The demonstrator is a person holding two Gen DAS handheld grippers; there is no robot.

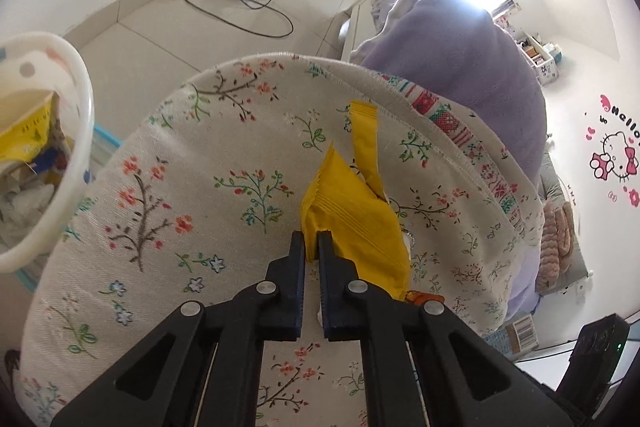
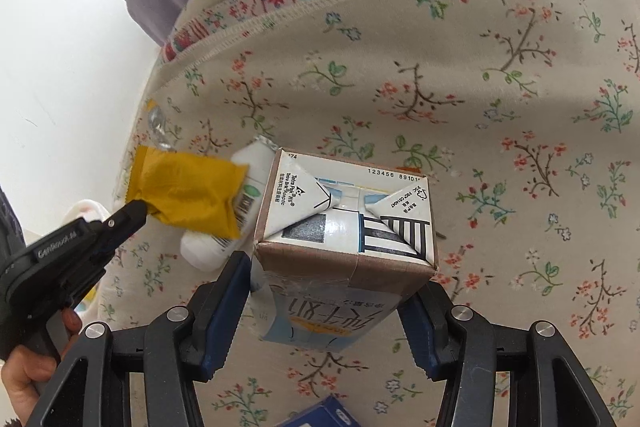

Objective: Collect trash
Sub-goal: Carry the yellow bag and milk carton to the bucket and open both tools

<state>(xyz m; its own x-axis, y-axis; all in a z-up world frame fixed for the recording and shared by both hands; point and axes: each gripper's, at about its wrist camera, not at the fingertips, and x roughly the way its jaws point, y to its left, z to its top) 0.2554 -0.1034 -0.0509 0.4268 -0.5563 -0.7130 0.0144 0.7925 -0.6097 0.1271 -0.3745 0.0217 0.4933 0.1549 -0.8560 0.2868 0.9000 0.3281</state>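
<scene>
Since the yellow wrapper [image 1: 352,223] is thin crinkled film, it should weigh almost nothing, fold rather than resist, and slip easily unless pinched on a doubled edge or the crimped seam. The left gripper [image 1: 311,247] has its jaws drawn almost together on exactly such a spot: the wrapper's near corner sits between the tips, while the rest of the packet fans out ahead of them and slightly to their right, over the floral cloth [image 1: 192,163] covering the bench. A second yellow strip [image 1: 365,143] lies further ahead of the jaws, flat on the cloth, not held. Off to the left of these jaws stands the white bin [image 1: 82,147], already holding scraps, which I judge to be where the wrapper belongs.

The milk carton [image 2: 344,223] is another matter: stiff cardboard with flat sides, probably empty and light, yet liable to dent if squeezed hard. Broad faces are the right place to grip it, and the right gripper [image 2: 332,291] does so, its jaws standing at middling width with one pad against each side wall, the folded end pointing forward beyond the tips. A small white bottle [image 2: 224,227] lies on the cloth just left of these jaws, partly behind the wrapper.
</scene>
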